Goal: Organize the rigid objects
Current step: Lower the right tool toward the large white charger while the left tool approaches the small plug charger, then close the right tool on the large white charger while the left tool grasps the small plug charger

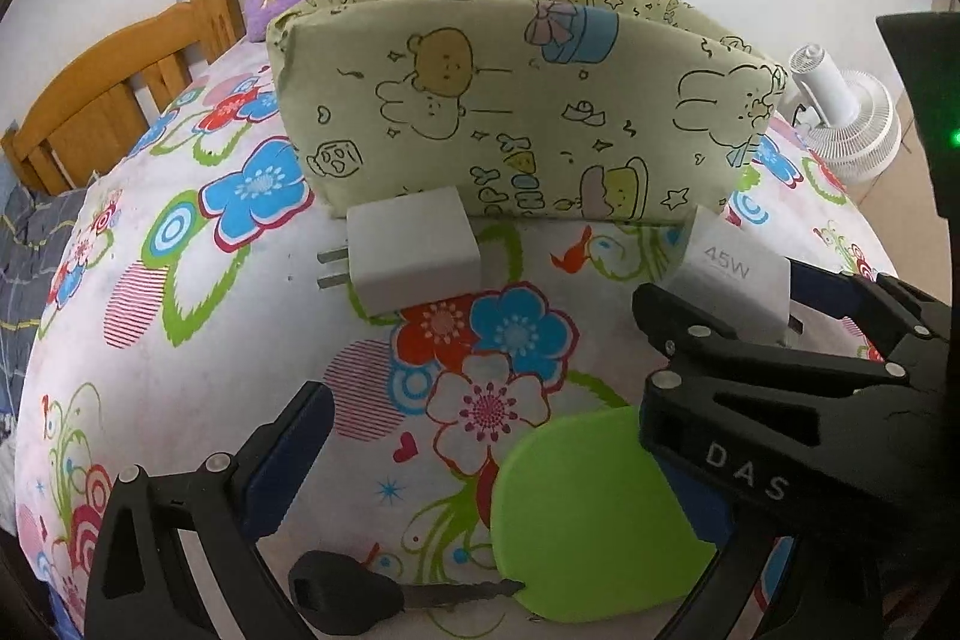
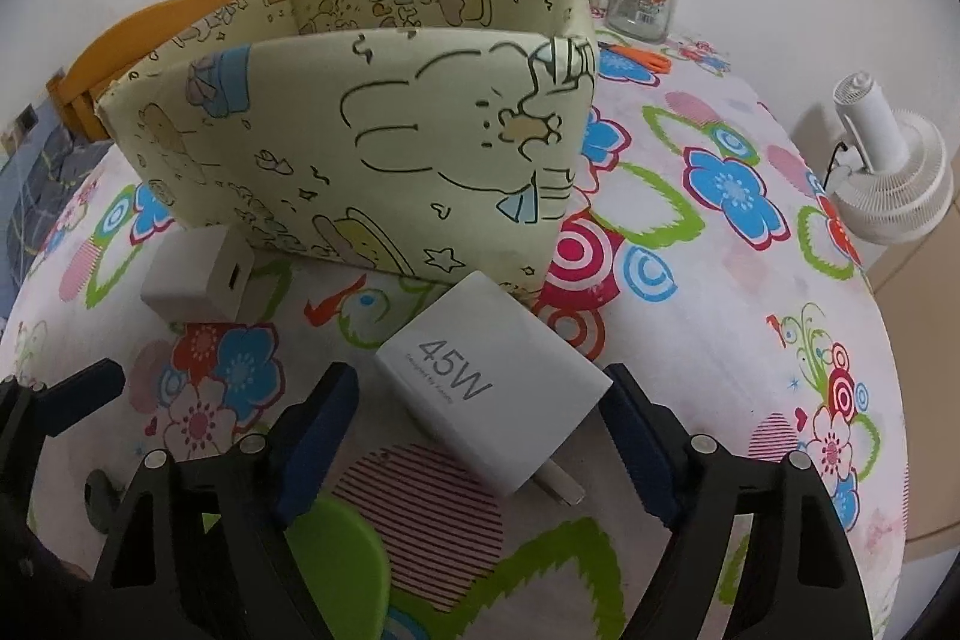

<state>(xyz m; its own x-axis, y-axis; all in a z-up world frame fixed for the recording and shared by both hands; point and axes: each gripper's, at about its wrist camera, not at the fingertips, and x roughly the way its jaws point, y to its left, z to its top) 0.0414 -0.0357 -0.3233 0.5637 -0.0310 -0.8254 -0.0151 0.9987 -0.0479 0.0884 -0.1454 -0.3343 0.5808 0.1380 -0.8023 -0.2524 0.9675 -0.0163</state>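
Jaws of the right gripper [image 2: 474, 436] stand apart around the 45W charger [image 2: 489, 394] lying on the flowered tabletop [image 2: 720, 340] just before the box [image 2: 360, 147], not yet pinching; light, hard and slick, it wants squeezing across its flat sides.

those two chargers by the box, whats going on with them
A person is tidying small things on a flowered cloth with tongs in each hand. The right tongs straddle the 45W charger, one pad at its edge, not clearly clamped. The left tongs are open above a green disc and a black key. The other charger lies against the box, not yet in it.
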